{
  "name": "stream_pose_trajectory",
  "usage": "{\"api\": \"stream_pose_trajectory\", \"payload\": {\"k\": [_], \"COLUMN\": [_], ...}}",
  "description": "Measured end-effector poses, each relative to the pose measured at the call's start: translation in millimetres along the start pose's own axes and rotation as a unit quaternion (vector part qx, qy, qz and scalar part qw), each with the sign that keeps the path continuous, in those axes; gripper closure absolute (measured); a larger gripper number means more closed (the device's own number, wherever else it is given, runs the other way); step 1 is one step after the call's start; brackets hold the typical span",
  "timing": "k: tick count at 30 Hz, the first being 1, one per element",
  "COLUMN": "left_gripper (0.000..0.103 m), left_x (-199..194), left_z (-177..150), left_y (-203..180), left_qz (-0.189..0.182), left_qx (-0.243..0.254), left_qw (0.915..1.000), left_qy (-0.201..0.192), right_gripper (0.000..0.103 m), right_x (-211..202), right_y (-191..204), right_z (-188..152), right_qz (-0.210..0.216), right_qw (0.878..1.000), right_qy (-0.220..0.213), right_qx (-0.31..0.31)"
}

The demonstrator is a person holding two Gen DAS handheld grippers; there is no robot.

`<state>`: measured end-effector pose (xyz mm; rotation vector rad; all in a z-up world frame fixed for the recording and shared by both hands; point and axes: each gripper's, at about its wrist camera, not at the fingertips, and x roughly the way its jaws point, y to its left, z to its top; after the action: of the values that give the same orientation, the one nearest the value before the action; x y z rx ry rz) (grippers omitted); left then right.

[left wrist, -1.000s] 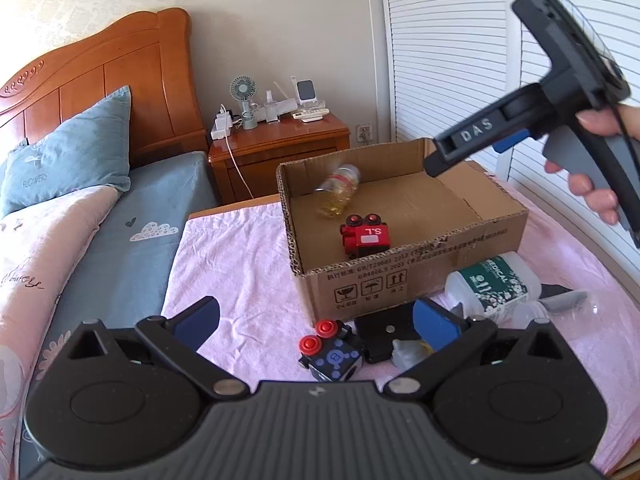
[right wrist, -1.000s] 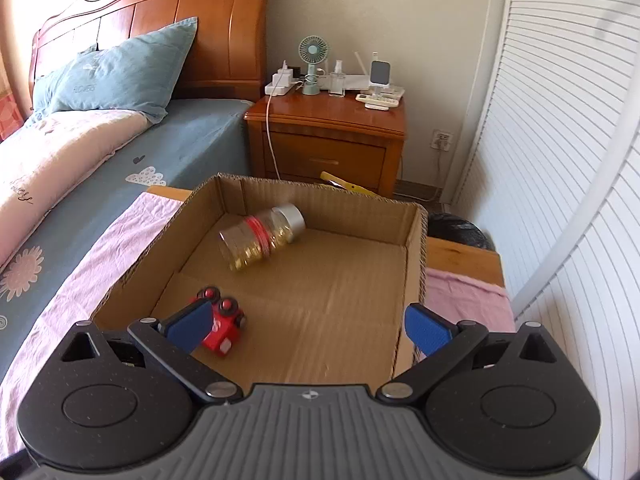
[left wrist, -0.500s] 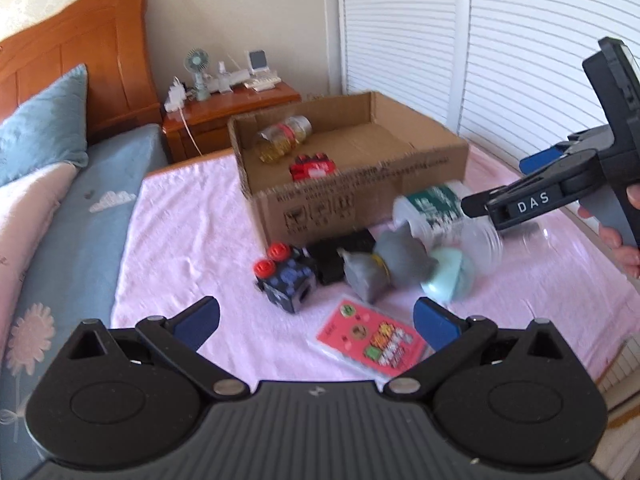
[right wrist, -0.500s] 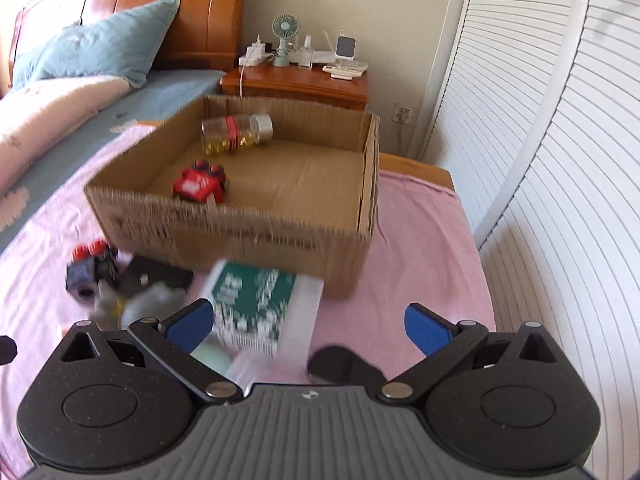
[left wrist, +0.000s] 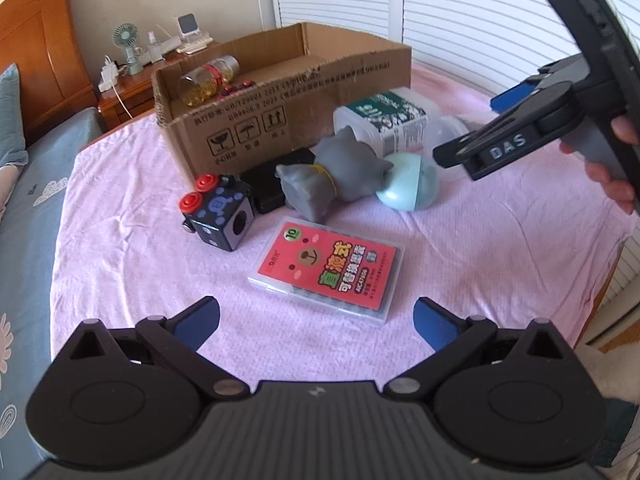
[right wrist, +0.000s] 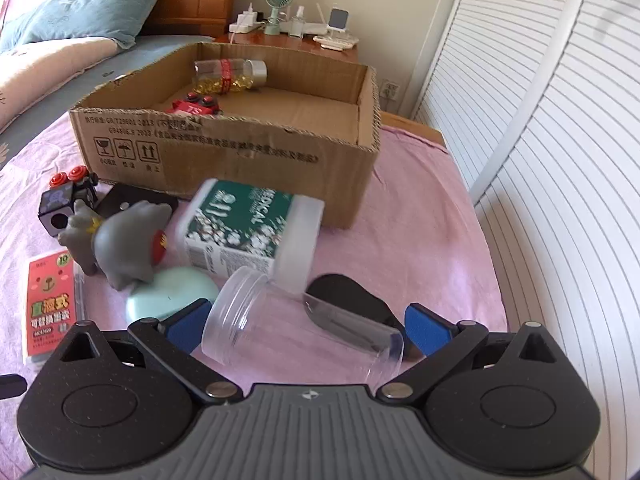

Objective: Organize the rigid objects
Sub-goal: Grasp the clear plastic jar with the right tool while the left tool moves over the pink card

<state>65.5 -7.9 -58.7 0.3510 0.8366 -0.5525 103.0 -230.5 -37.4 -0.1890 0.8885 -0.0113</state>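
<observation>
Pink sheet (left wrist: 500,248), wooden, possibly oak, headboard (left wrist: 36,52); both hand-held grippers (left wrist: 316,322) (right wrist: 306,326) spread, empty.

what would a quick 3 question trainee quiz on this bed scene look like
1. True or false: the brown cardboard box already holds the clear pill bottle with the red band.
2. Which lies between the right gripper fingers? A) clear plastic jar B) grey cat figure C) red card pack
3. Fill in: the left gripper is ____ and holds nothing.

Key: 1 true; 2 A; 3 open
</observation>
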Motion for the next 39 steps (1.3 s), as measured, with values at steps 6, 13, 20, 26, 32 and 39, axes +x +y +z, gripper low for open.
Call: {"api": "stream_pose_trajectory", "payload": {"k": [6,13,20,26,32,39], "left_gripper": [0.001,0.0,0.0,0.001,0.001,0.005], "left_x": [14,22,33,38,28,33], "left_z": [1,8,17,24,17,21], "left_y": [5,13,15,14,-3,-7], "left_qz": [-0.001,-0.027,-0.063,-0.085,-0.111,-0.087], "left_qx": [0.001,0.002,0.018,0.036,0.068,0.028], "left_qw": [0.9999,0.9996,0.9978,0.9956,0.991,0.9957], "left_qy": [0.014,0.013,0.008,0.012,0.028,0.017], "right_gripper": [0.0,0.0,0.0,0.0,0.0,0.0], "right_x": [-2,3,5,5,3,1], "right_y": [-13,-33,-38,-40,-40,-41], "right_z": [-20,-39,-47,-49,-50,-54], "right_qz": [0.001,0.031,0.053,0.057,0.058,0.058], "right_qw": [1.0,0.997,0.997,0.997,0.997,0.997], "right_qy": [0.021,0.038,0.025,0.015,0.009,-0.002], "right_qx": [0.013,0.053,0.055,0.049,0.048,0.047]}}
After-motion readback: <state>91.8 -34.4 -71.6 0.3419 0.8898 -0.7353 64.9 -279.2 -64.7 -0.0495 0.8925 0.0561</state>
